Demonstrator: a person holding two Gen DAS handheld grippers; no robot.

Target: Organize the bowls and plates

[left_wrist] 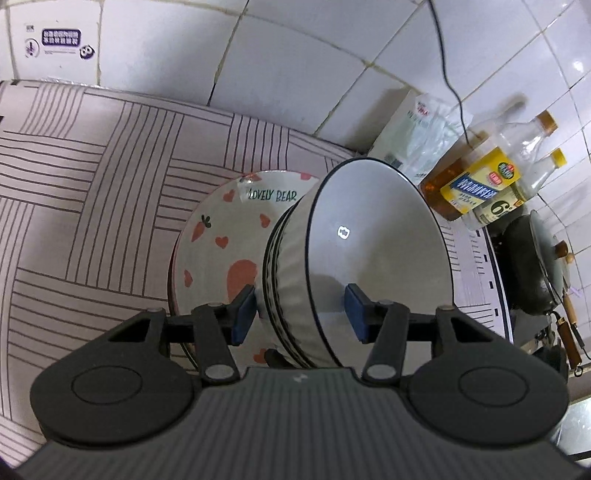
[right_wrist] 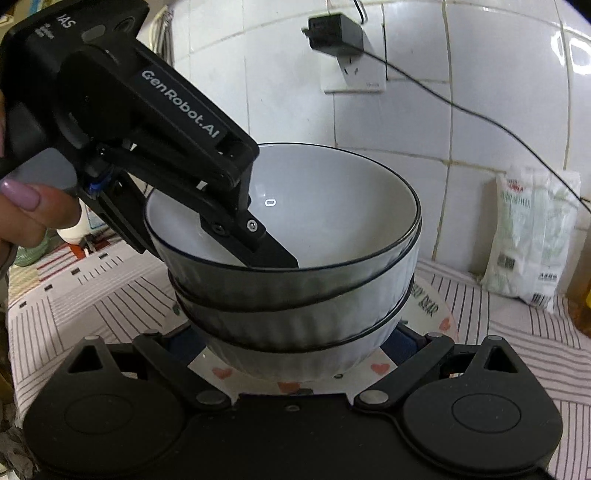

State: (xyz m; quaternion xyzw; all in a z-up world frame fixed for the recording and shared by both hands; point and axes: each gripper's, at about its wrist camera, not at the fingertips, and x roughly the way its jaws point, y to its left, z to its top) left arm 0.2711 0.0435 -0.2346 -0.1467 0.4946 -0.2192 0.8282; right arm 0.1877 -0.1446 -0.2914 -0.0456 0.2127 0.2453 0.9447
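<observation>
Three nested white bowls with dark rims [right_wrist: 295, 291] stand on a stack of heart-patterned "Lovely Bear" plates [left_wrist: 221, 229]. My left gripper [left_wrist: 301, 314] is open with its jaws straddling the stack's near rim, one blue pad [left_wrist: 243, 314] outside the wall, the other [left_wrist: 356, 314] inside the top bowl [left_wrist: 373, 236]. It shows in the right wrist view [right_wrist: 273, 254] reaching into the top bowl. My right gripper [right_wrist: 295, 347] is open low around the bottom bowl, fingertips mostly hidden behind it.
Striped cloth [left_wrist: 92, 192] covers the counter. Oil bottles [left_wrist: 480, 177], a white packet [right_wrist: 532, 240] and a lidded black pan [left_wrist: 535, 266] stand by the tiled wall. A charger and cable [right_wrist: 336, 33] hang from a wall socket.
</observation>
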